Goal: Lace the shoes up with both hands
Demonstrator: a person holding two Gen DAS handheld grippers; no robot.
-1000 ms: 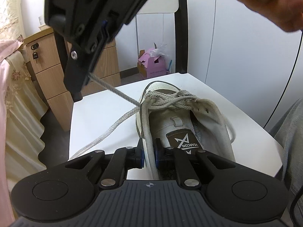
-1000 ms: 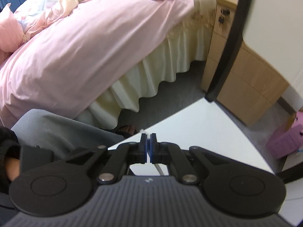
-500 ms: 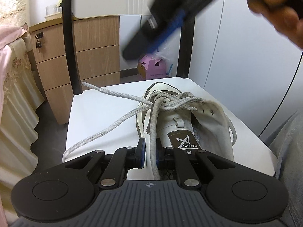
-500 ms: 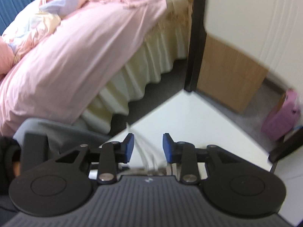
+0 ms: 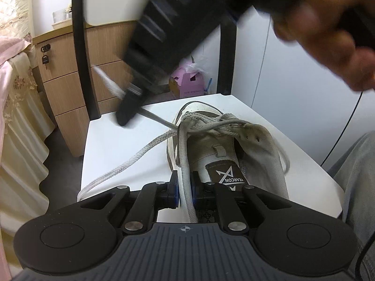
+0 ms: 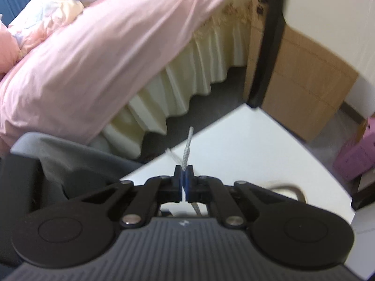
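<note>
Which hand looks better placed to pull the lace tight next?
Probably the right: its tongs pinch the lace near its free tip. The left tongs clamp the other strand beside the shoe.

Left tool (image 5: 184, 188) clamped, right tool (image 6: 184, 179) apparently pinched.

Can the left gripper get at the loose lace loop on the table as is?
Probably not: the left gripper is shut on a lace strand; the loose loop lies unobstructed to its left.
</note>
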